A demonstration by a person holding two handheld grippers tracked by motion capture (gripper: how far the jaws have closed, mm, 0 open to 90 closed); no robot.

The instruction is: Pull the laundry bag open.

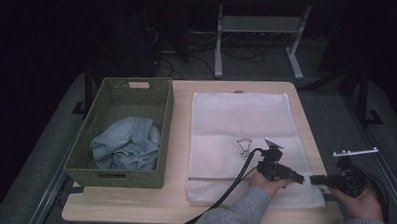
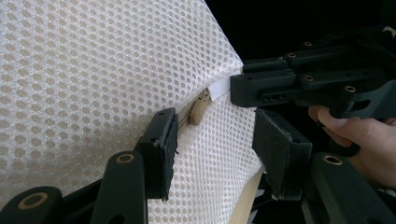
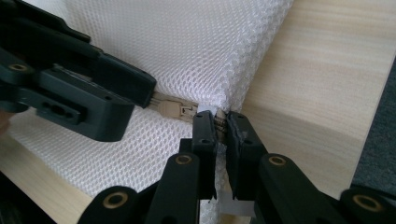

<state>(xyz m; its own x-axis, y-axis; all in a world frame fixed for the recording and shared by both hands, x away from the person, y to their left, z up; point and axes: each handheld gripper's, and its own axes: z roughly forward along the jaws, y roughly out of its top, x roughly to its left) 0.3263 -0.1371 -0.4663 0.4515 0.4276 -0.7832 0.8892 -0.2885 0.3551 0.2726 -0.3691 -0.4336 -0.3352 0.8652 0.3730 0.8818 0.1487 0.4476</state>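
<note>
A white mesh laundry bag (image 1: 236, 123) lies flat on the table, its zipper end at the right front. My right gripper (image 3: 222, 123) is shut on the white tab at the bag's corner, next to the table edge. A beige zipper pull (image 3: 170, 109) lies just left of that tab. My left gripper (image 2: 215, 135) is open, its jaws straddling the mesh a little short of the zipper pull (image 2: 200, 109). In the high view the left gripper (image 1: 300, 178) and right gripper (image 1: 314, 180) meet tip to tip at the bag's right edge.
A green woven basket (image 1: 85, 143) stands on the left half of the wooden table (image 1: 133, 205), holding crumpled blue jeans (image 1: 125, 142). The table's right edge (image 3: 317, 70) runs close beside my right gripper. Dark floor, cables and a desk frame lie beyond the table.
</note>
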